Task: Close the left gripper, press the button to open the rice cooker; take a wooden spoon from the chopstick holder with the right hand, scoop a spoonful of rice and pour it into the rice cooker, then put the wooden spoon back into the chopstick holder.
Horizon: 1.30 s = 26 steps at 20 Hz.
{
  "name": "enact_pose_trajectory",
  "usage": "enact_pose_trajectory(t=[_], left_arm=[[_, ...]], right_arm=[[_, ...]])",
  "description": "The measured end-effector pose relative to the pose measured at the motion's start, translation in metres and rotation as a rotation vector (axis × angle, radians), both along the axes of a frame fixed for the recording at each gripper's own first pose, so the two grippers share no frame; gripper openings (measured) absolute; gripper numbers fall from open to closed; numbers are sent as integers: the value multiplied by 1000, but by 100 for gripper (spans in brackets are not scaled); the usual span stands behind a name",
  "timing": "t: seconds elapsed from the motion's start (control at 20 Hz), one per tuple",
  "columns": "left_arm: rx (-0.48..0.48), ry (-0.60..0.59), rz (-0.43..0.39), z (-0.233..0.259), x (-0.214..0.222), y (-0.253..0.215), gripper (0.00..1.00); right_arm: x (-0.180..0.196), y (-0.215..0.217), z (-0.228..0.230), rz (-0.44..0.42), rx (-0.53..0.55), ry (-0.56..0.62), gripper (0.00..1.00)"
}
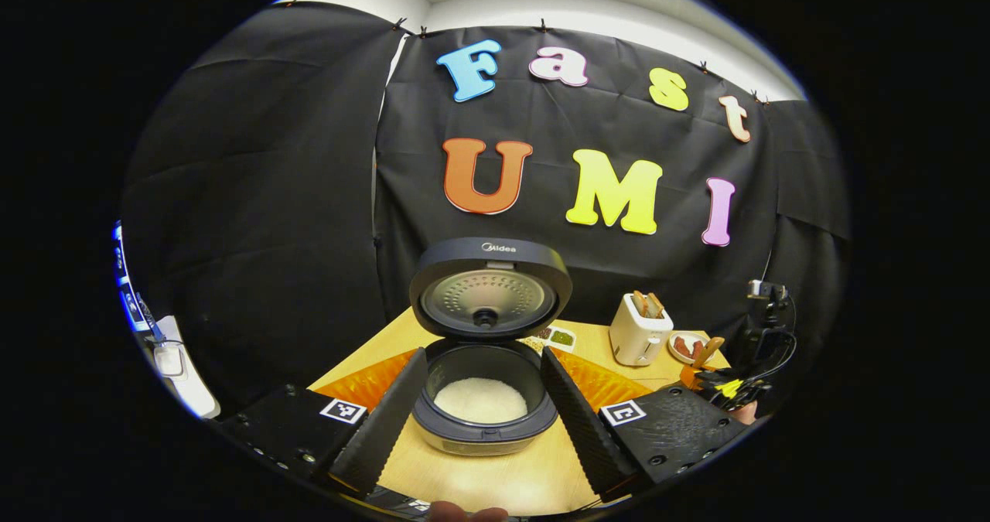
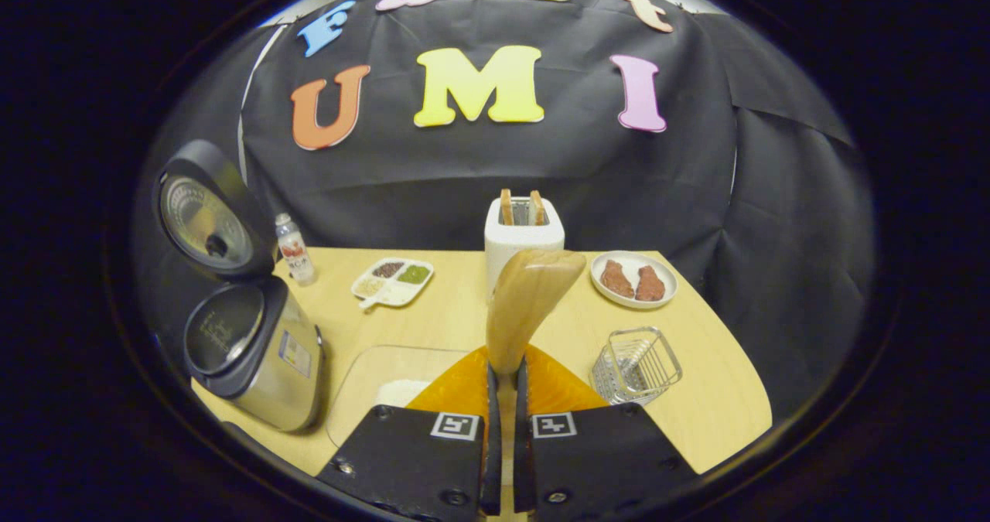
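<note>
At the far left of the right gripper view the rice cooker (image 2: pixel 255 352) stands close to the table's (image 2: pixel 711 414) left edge with its lid (image 2: pixel 205 213) swung up and back, so the button step looks done and the pot mouth is free from above. In the left gripper view the same cooker sits straight ahead, rice (image 1: pixel 481 400) lying white in its pot, and the left gripper (image 1: pixel 483 414) has its fingers spread wide to either side of the pot without touching it, probably just waiting clear of the pour. Just right of the cooker stand a small bottle (image 2: pixel 295 250) and, farther right, a divided dish (image 2: pixel 393 281) of grains; near the front lies a clear tray (image 2: pixel 379 379) with a white heap of rice (image 2: pixel 402 390), likely the scooping source. At centre the right gripper (image 2: pixel 503 387) is pinched tight on the handle of the wooden spoon (image 2: pixel 530 298), bowl up and tilted slightly right, apparently empty. Behind it stands a toaster (image 2: pixel 524 236), then a plate (image 2: pixel 634 278) with two brown pieces. The wire chopstick holder (image 2: pixel 636 366) sits at the near right, empty, with bare table around it for the return. The path leftward from spoon to tray to cooker looks open; the upright lid and the table edge are the limits to mind.
</note>
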<state>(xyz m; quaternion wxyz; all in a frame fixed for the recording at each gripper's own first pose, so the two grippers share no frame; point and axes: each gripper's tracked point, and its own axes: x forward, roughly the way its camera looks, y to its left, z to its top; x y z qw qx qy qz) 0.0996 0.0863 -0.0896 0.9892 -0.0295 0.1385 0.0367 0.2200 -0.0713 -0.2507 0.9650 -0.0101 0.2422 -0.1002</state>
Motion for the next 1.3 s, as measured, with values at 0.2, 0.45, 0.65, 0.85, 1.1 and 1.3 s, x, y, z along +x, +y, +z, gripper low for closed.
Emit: enact_pose_trajectory(t=[0.2,0.45,0.65,0.85,1.1,1.3], left_arm=[[0,22,17,-4,-8,12,95],[21,53,29,-9,-22,21,95],[53,66,28,-10,-28,20,95],[69,86,32,-16,-38,21,95],[59,82,53,-13,-41,24,95],[63,78,27,-12,-37,13,95]], right_arm=[[-3,6,-30,-1,-92,45,11],[-2,41,-43,28,2,58,11],[1,72,-47,53,110,63,11],[6,101,-48,84,273,76,12],[11,95,-52,-10,587,116,12],[12,74,-58,-85,788,151,11]])
